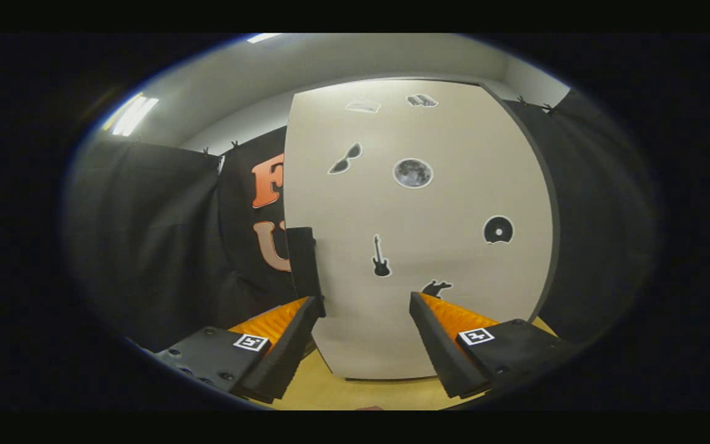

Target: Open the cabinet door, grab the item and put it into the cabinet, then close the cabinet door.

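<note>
A pale cabinet door with several dark stickers stands upright just ahead of my gripper. A dark handle runs vertically along the door's left edge, right above my left fingertip. My fingers are spread wide apart with nothing between them, and the door's lower face shows through the gap. The door looks closed against the cabinet body, whose dark right edge curves down beside it.
Black booth cloth hangs to the left and behind the cabinet, and more of it on the right. A yellowish tabletop lies under the fingers and the cabinet's base. Ceiling lights glow at the upper left.
</note>
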`<state>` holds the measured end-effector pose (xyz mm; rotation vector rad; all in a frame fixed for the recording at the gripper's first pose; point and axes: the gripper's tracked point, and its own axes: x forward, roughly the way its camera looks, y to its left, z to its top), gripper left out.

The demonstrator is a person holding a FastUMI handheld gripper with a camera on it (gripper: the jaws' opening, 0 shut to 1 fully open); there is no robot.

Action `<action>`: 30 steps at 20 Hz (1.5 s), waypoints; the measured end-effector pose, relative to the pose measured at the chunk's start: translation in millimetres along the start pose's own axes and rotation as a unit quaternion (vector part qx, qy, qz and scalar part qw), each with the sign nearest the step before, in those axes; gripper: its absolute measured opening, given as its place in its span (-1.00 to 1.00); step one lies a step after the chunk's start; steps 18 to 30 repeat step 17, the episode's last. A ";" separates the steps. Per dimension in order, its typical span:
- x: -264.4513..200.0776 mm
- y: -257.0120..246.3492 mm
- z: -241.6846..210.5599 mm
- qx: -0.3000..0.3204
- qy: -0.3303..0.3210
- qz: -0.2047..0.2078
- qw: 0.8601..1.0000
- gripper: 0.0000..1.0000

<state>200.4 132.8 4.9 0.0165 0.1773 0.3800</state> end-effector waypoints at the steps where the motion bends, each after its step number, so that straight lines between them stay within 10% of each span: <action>1: -11.7 -9.2 1.9 -0.001 -0.001 -0.005 1.000 0.93; 17: -185.2 -182.4 13.5 -0.014 -0.010 -0.101 0.995 0.93; 30: -185.2 -182.4 13.5 -0.014 -0.010 -0.101 0.995 0.93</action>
